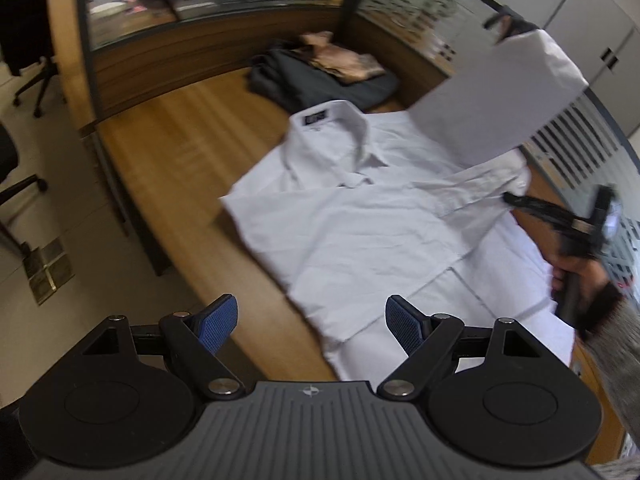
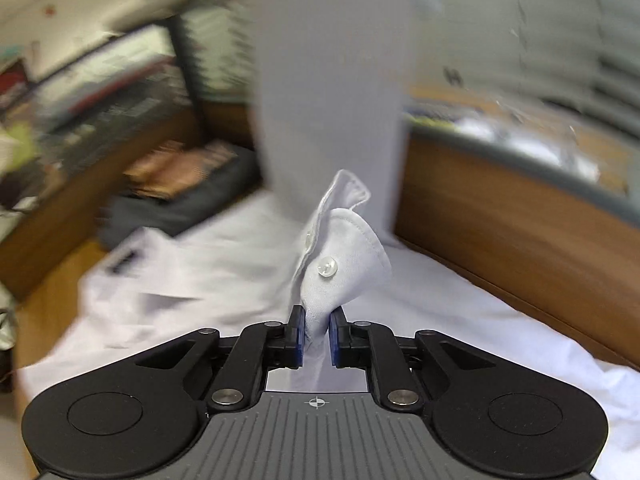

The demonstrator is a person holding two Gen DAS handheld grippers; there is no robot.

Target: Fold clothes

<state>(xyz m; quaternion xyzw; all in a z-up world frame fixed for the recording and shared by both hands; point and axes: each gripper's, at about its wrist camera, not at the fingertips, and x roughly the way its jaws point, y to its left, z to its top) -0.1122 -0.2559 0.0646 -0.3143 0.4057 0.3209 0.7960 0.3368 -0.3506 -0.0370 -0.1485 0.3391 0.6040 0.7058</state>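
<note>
Nearest the lens, my right tongs [image 2: 318, 334] pinch the buttoned cuff [image 2: 340, 256] of the white shirt [image 1: 360, 216], its sleeve rising toward the frame's top. Left tongs [image 1: 312, 320] hang wide and empty, bottom centre. Spread mid-frame on the surface [image 1: 168, 152], the cloth looks light, limp and slippery; hems and seams grip best.

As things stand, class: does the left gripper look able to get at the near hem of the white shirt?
Probably yes. The left gripper stands open with nothing between its pads, and the white shirt has its hem just ahead on the wooden desk with nothing across the way. The right gripper pinches the cuff, off to the side.
</note>
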